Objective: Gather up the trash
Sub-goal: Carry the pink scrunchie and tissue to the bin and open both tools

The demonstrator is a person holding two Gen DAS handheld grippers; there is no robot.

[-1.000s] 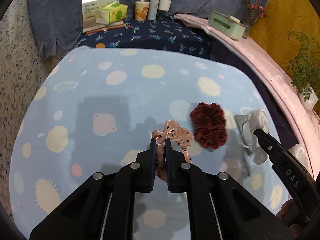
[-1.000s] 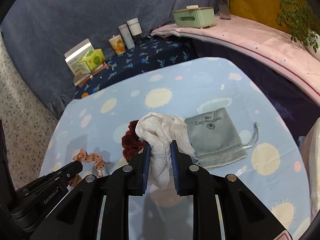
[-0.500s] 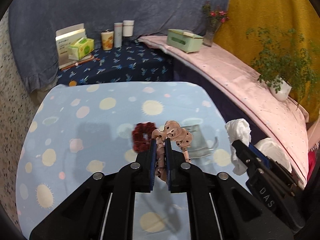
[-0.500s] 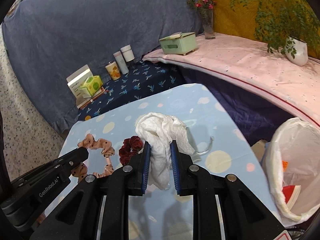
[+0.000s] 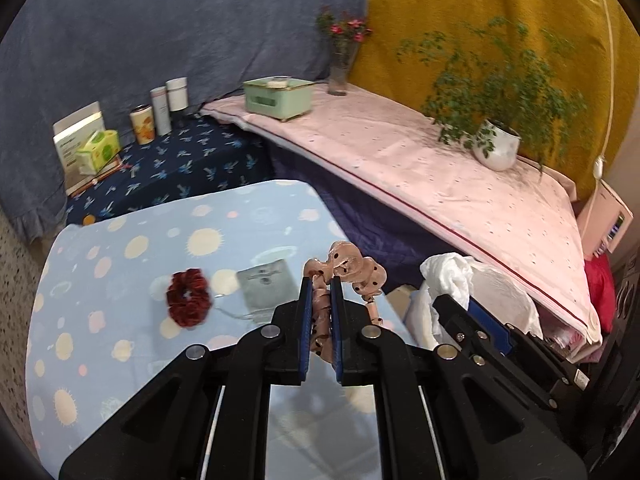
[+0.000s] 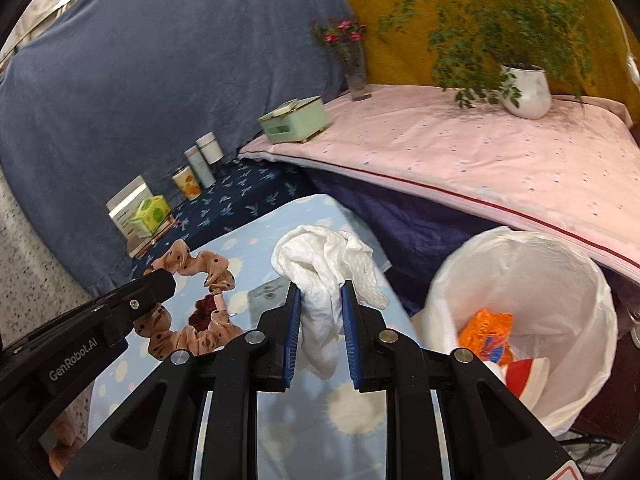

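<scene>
Two grippers are loaded. The right gripper clamps a crumpled white tissue between its fingers, above the table's right edge. The lined bin stands just right of that edge, its mouth open, wrappers inside. The left gripper pinches a pink dotted scrunchie, lifted above the table. A red scrunchie and grey pouch lie on the table.
</scene>
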